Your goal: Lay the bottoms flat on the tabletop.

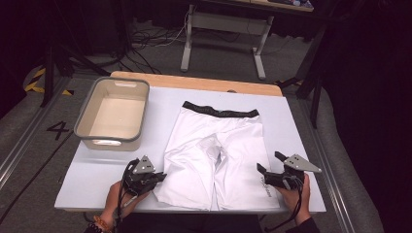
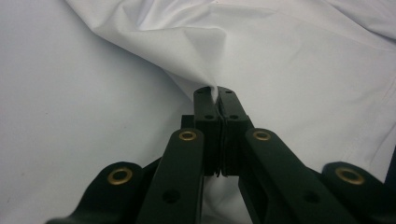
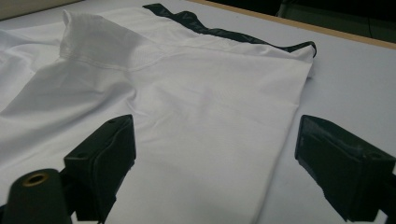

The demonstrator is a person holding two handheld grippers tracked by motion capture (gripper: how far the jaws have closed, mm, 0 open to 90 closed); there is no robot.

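Note:
White shorts (image 1: 214,145) with a black waistband (image 1: 221,111) lie flat on the pale table, legs toward me. My left gripper (image 1: 162,176) is at the outer edge of the left leg. In the left gripper view it (image 2: 215,91) is shut on a pinched fold of the white fabric (image 2: 280,60), which rises into a small peak at the tips. My right gripper (image 1: 270,164) is at the outer edge of the right leg. Its jaws (image 3: 215,127) stand wide open, with the leg's edge (image 3: 210,116) lying flat between them and touched by neither pad.
An empty beige tub (image 1: 92,104) stands at the table's back left. Bare tabletop (image 1: 296,131) runs along both sides of the shorts. A wooden strip (image 1: 194,81) edges the far side, with cables and a desk frame (image 1: 221,29) on the floor beyond.

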